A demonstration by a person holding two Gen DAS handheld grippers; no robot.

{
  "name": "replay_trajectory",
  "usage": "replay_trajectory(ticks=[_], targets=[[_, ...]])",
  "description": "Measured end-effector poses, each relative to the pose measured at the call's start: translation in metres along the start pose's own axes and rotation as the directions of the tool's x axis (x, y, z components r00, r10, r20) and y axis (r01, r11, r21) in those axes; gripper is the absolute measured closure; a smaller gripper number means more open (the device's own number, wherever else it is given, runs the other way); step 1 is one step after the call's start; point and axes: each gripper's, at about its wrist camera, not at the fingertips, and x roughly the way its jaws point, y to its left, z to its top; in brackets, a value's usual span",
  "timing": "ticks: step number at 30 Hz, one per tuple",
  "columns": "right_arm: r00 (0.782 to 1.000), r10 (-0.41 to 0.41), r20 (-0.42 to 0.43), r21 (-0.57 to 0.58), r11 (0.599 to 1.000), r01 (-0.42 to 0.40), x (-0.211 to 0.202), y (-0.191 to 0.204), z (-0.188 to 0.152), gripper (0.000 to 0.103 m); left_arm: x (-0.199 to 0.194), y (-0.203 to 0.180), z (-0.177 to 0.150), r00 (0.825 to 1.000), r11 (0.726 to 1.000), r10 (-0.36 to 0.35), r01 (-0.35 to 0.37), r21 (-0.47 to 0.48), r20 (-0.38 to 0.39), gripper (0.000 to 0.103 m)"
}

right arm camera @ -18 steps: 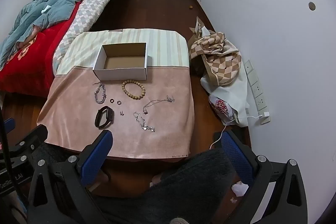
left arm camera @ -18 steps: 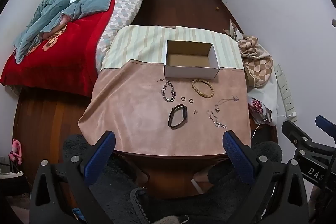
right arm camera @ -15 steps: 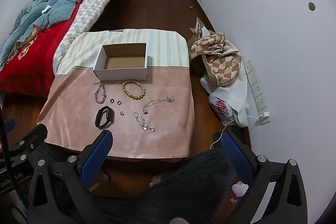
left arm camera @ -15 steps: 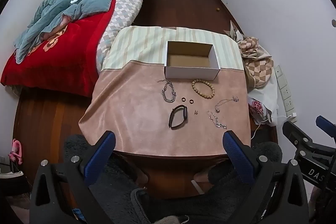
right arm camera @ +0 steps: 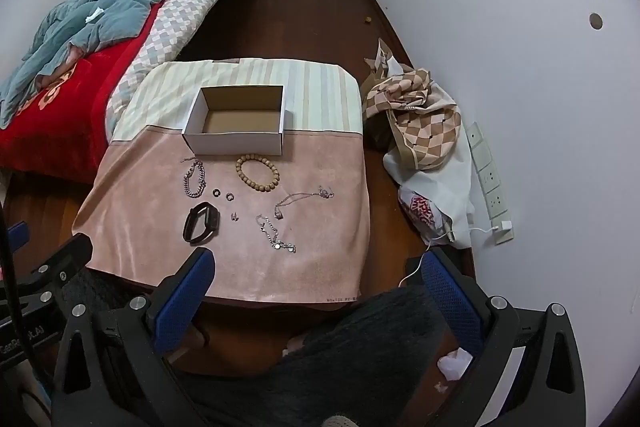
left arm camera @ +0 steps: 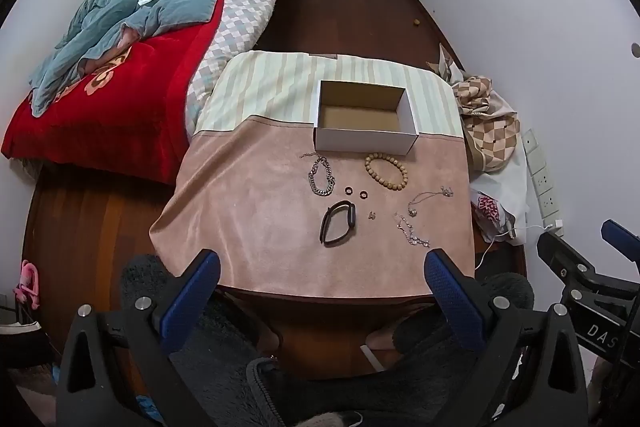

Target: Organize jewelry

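Note:
An open white cardboard box [left arm camera: 366, 143] [right arm camera: 236, 143] stands empty at the back of a small table. In front of it on the pink cloth lie a wooden bead bracelet [left arm camera: 386, 171] [right arm camera: 257, 173], a silver chain bracelet [left arm camera: 321, 175] [right arm camera: 195, 179], two small rings [left arm camera: 356, 192] [right arm camera: 223, 194], a black band [left arm camera: 338, 223] [right arm camera: 201, 221], a small earring [left arm camera: 372, 215] and two thin silver chains [left arm camera: 412, 231] [right arm camera: 276, 235]. My left gripper [left arm camera: 320, 281] and right gripper [right arm camera: 316, 275] are both open and empty, held above the table's near edge.
A bed with a red blanket and teal cover [left arm camera: 120, 67] is at the left. A checkered cloth pile [right arm camera: 416, 123] and a bag lie on the floor at the right by the wall. A dark fuzzy rug [right arm camera: 360, 347] lies below the table's front edge.

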Motion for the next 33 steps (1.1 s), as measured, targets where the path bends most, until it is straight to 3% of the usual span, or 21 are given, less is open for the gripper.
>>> replay_trajectory(ticks=[33], targets=[[1.0, -0.006, 0.018, -0.02, 1.0, 0.006, -0.0049, 0.003, -0.0001, 0.0, -0.0087, -0.0025, -0.0006, 1.0, 1.0, 0.013, -0.012, -0.002, 0.018, 0.0]])
